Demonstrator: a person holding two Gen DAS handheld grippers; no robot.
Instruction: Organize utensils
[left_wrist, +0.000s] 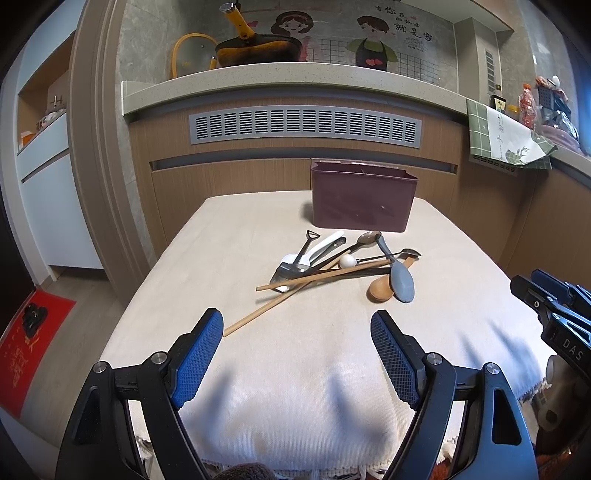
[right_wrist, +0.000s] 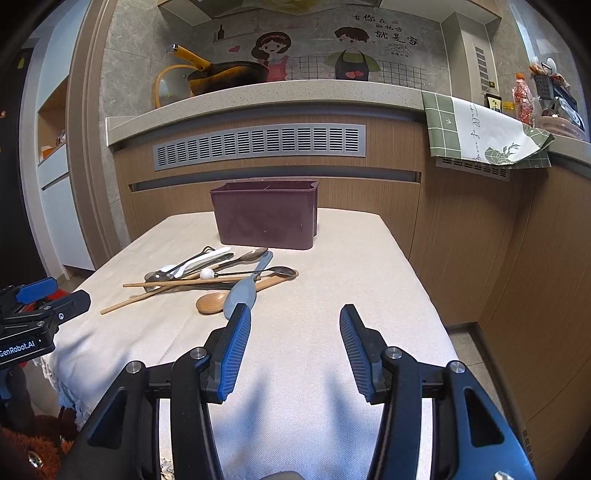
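Counter (left_wrist: 221, 236), cloth-covered: nothing sorted yet, as far as the views show. Every utensil seen lies on the cloth. Judged stage: start of task, first pick not yet made.

Bin (left_wrist: 364, 199), dark maroon, upright at the far edge of the counter, slightly right of centre in the left wrist view. A divider shows at its rim in the right wrist view; the inside is mostly hidden, and no handles stick up above the rim.

Pile (left_wrist: 332, 262), just in front of the bin, near mid-counter: crossed chopsticks (left_wrist: 321, 277), metal spoons, white spoon (left_wrist: 325, 242), grey spoon (left_wrist: 402, 280) lying over a wooden spoon (left_wrist: 380, 288), and a small shovel-shaped scoop (left_wrist: 291, 267). Pieces overlap and touch; one chopstick juts toward the near left.

Left tool (left_wrist: 297, 332): fingers spread wide, nothing between them, over the near edge.

Right tool (right_wrist: 295, 325): fingers spread wide, holding nothing, over the near right part of the counter; its left finger sits near the grey spoon's bowl in its own view.

Room: bare cloth all around the pile. Left and right edges drop to the floor; cabinets stand close behind the bin. The tangle is likely to drag neighbours when one piece lifts.
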